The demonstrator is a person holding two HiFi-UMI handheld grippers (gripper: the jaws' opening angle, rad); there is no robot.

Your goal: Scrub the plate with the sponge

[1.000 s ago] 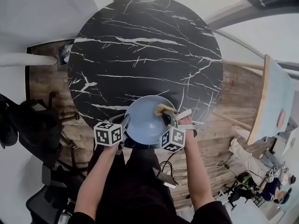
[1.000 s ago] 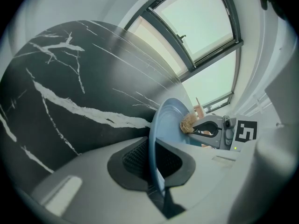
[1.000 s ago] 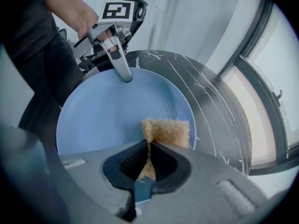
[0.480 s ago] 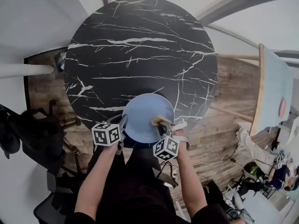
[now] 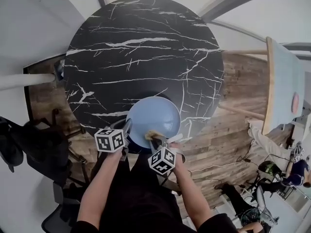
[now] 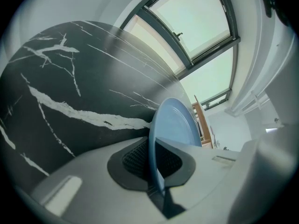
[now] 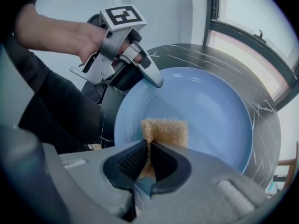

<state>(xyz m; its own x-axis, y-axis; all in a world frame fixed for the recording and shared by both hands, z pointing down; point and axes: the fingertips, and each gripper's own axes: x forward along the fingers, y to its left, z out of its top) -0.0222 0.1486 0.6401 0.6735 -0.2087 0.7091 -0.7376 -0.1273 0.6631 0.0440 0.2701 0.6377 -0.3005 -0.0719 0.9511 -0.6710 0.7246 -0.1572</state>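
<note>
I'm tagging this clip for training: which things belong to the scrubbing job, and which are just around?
Job: blue plate, sponge, left hand-held gripper clamping the plate's rim, right hand-held gripper holding the sponge.
Just around: black marble table, pale side table.

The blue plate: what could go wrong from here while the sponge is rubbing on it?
1. The left gripper pinches the plate only at its rim, near the edge of the table. A hard push could twist the plate loose, and it might fall.
2. The right gripper holds the sponge by a narrow squeezed part, so rubbing could drag it out of the jaws.
</note>
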